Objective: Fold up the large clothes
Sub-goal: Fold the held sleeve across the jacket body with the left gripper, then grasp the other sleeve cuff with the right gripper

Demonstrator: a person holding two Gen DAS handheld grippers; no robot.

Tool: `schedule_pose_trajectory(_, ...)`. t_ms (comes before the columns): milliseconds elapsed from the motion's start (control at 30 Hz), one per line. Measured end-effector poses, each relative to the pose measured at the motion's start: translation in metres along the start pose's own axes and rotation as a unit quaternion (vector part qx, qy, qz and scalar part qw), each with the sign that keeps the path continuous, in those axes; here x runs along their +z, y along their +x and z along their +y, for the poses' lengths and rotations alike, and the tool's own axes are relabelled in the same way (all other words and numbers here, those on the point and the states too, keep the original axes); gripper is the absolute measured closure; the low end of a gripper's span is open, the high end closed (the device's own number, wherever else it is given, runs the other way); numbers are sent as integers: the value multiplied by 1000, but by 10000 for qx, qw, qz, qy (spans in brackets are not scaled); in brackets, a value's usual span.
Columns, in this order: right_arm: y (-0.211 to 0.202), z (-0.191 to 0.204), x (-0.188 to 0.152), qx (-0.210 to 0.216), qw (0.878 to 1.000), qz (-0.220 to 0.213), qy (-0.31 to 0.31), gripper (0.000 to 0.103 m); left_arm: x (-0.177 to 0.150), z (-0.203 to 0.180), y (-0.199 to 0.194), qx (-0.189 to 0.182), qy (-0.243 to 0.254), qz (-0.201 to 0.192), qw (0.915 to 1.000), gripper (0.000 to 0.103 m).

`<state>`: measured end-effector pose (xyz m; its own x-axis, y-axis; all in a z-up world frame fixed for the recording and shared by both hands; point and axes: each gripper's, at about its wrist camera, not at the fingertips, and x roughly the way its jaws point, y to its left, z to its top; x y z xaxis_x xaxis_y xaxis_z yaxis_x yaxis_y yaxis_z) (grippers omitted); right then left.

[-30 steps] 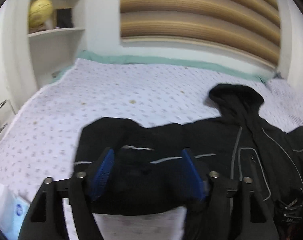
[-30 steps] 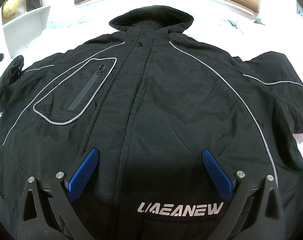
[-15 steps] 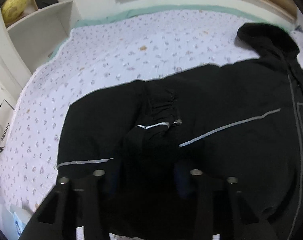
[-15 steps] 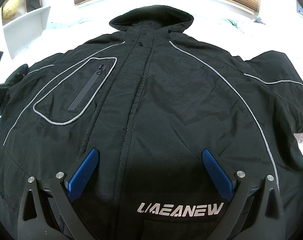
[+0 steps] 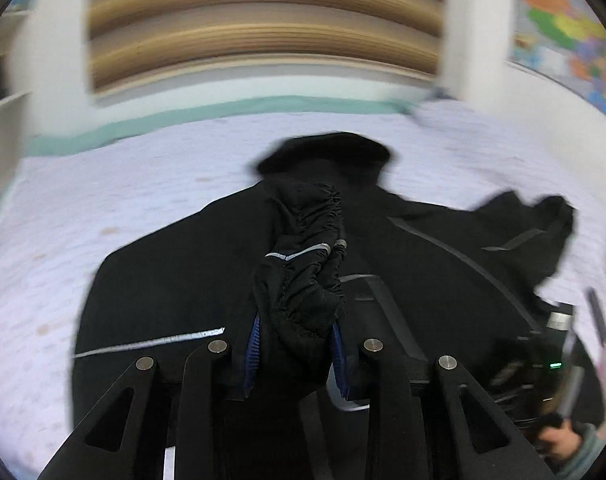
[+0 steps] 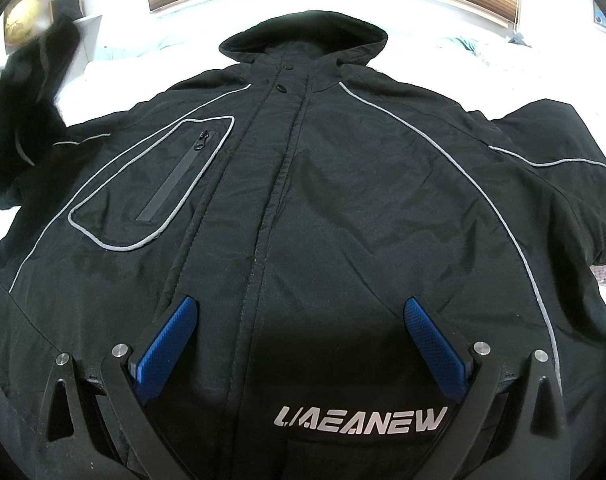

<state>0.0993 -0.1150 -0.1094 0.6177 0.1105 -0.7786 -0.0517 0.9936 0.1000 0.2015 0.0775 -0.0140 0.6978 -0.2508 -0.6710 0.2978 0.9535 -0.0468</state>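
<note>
The black hooded jacket (image 6: 343, 208) lies face up on the bed (image 5: 103, 216), front closed, hood toward the headboard. The left tool (image 5: 295, 344) is clamped on the jacket's gathered sleeve cuff (image 5: 303, 272), which bunches up between its blue pads and stands raised over the jacket body. Only the left wrist view shows this grip, the lilac patterned bedspread, the slatted wooden headboard (image 5: 263, 32) and a coloured map (image 5: 571, 36) on the wall; that view is blurred. The right wrist view shows the front in detail: a grey-piped chest pocket (image 6: 159, 184) with a zip, snap buttons at the collar, and the "UAEANEW" lettering (image 6: 361, 420) near the hem. There the right tool (image 6: 301, 344) hangs over the lower front, its fingers wide apart and gripping nothing. At that view's left edge, the lifted sleeve (image 6: 19, 120) appears as a dark raised shape.
</note>
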Motion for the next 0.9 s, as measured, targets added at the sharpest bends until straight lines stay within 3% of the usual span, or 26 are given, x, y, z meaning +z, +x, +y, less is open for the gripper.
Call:
schedule_pose_trajectory(200,0,0,-1,48,10000,-5,45,0,-21,-29,100,-421,25,1020,9939,71)
schedule_pose_trajectory(267,0,0,-1,56,10000,-9,49,0,-39,-20,136,-481,-163,1467,9879,63)
schedule_pose_trajectory(300,0,0,-2,65,10000,-14,54,0,-47,-19,144,-592,-211,1489,9869,57)
schedule_pose_trajectory(400,-1,-2,-3,119,9999,-39,74,0,-53,-26,133,-892,-89,1278,9878,35)
schedule_pose_trajectory(533,-3,-6,-2,202,9996,-3,175,0,-43,-26,107,-1364,-331,1261,9820,34)
schedule_pose_trajectory(600,-11,-7,1,128,9994,67,312,0,-38,-29,84,-1546,-464,1038,9814,34)
schedule_pose_trajectory(667,-32,-3,8,465,9979,90,446,2,-34,-18,52,-1722,-548,718,9809,34)
schedule_pose_trajectory(733,-54,10,19,931,9948,27,420,2,-34,-6,27,-1663,-632,507,9827,34)
schedule_pose_trajectory(900,-75,59,66,1928,9804,303,273,2,-35,30,-23,-908,-900,81,9918,34)
